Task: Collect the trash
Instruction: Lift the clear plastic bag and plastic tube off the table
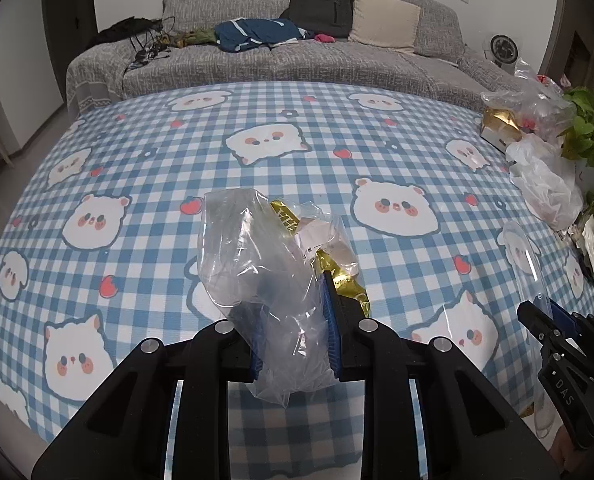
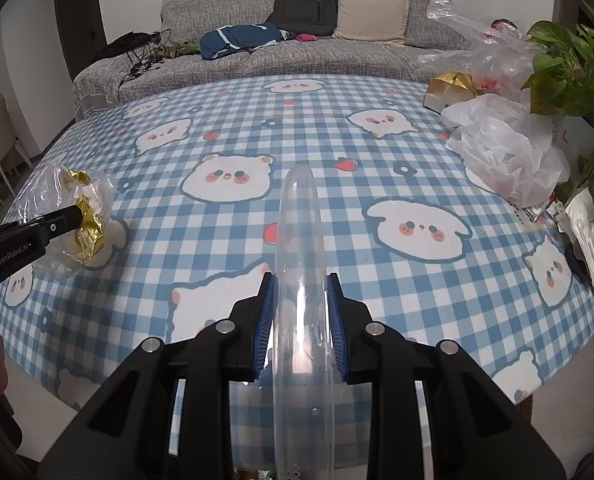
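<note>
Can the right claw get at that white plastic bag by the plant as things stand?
Probably not yet. The path over the table to the white plastic bag looks free, but the right claw is already shut on a clear plastic lid, so it has no free grip.

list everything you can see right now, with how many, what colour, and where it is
trash bag: 1, clear, gold wrapper inside, held in left gripper
lid: 1, clear plastic, held in right gripper
tablecloth: 1, blue check, on table
plastic bags: several, white and clear, table's right edge
gold box: 1, far right
plant: 1, green, right
sofa: 1, grey, behind
backpack: 1, black, on sofa
pillow: 1, cream, on sofa
left gripper: shut
right gripper: shut
</note>
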